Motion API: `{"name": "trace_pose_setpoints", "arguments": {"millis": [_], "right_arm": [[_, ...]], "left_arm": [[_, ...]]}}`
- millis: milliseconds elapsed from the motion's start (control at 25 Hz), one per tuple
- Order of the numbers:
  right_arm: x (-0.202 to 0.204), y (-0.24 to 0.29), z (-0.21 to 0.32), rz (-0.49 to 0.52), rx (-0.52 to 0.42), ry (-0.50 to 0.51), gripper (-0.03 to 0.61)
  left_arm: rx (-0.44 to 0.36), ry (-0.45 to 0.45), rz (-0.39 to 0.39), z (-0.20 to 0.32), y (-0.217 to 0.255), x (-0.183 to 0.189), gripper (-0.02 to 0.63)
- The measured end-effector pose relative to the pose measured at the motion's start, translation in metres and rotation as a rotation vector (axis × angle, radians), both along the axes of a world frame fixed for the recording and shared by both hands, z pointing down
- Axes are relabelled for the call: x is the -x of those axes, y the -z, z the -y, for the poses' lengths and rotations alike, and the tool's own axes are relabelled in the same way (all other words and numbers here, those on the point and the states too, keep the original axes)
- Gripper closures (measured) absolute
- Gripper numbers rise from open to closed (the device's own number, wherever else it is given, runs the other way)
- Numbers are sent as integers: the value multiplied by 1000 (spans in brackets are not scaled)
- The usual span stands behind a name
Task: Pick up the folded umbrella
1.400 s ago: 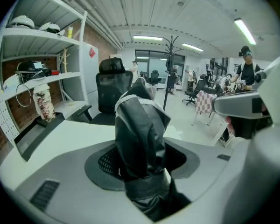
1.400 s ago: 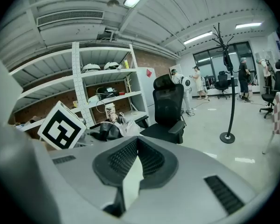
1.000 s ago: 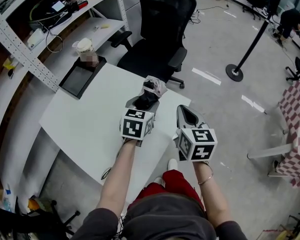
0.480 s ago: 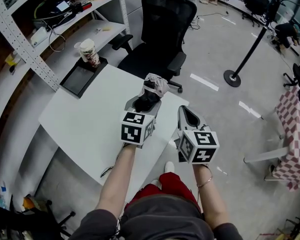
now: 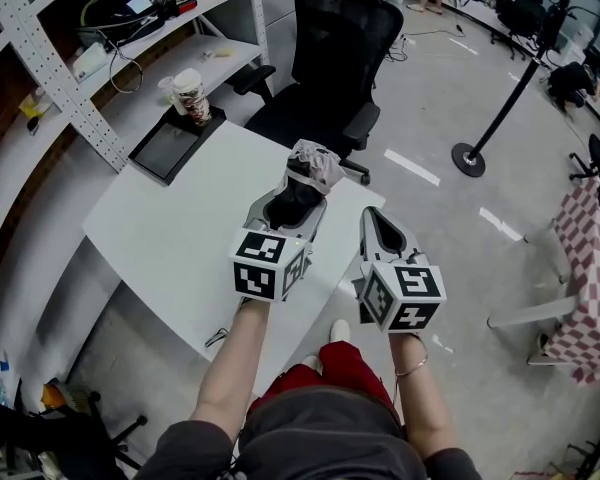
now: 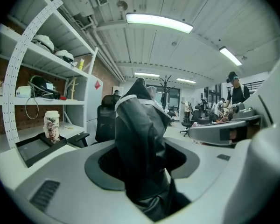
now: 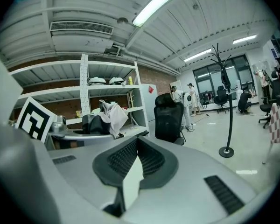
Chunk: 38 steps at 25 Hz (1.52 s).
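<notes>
The folded umbrella [image 5: 304,181] is black with a pale crumpled edge at its far end. My left gripper [image 5: 288,206] is shut on it and holds it lifted over the near right part of the white table [image 5: 170,238]. In the left gripper view the umbrella [image 6: 139,134] stands between the jaws and fills the gap. My right gripper [image 5: 376,226] hangs beside it, past the table's right edge, shut and with nothing in it. The right gripper view shows its jaws [image 7: 136,146] closed together, with the umbrella [image 7: 102,119] off to the left.
A black tray [image 5: 168,144] with a paper cup [image 5: 191,95] sits at the table's far left corner. A black office chair [image 5: 335,68] stands behind the table. Metal shelving [image 5: 80,58] runs along the left. A stanchion base [image 5: 469,159] is on the floor at right.
Both grippers have risen a little. The umbrella has gone up with the left gripper, still gripped. The right gripper stays shut and empty.
</notes>
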State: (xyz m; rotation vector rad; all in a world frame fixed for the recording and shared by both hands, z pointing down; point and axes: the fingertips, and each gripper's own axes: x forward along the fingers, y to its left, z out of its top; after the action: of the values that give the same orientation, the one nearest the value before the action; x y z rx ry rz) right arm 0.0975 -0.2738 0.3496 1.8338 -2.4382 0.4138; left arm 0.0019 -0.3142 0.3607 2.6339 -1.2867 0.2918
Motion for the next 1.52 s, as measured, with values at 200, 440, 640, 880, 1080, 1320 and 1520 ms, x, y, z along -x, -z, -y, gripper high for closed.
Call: {"name": "trace_pose_setpoints", "arguments": {"millis": [200, 440, 640, 880, 1080, 1320, 1520], "right_arm": [[13, 10, -9, 7, -25, 12, 560], [24, 16, -22, -6, -49, 26, 560], [31, 19, -33, -8, -56, 30, 560], [33, 23, -45, -12, -69, 27, 560], [32, 28, -53, -20, -83, 24, 560], [38, 33, -59, -37, -104, 34, 560], [40, 34, -64, -46, -107, 31, 560]], "left_arm": [[-15, 16, -35, -18, 10, 16, 382], [-35, 29, -69, -39, 19, 32, 382], [-50, 50, -83, -53, 25, 45, 382], [-67, 59, -114, -68, 35, 54, 382], [-87, 58, -118, -77, 42, 57, 382], [-83, 60, -135, -84, 44, 61, 382], [-87, 64, -139, -88, 45, 66, 382]]}}
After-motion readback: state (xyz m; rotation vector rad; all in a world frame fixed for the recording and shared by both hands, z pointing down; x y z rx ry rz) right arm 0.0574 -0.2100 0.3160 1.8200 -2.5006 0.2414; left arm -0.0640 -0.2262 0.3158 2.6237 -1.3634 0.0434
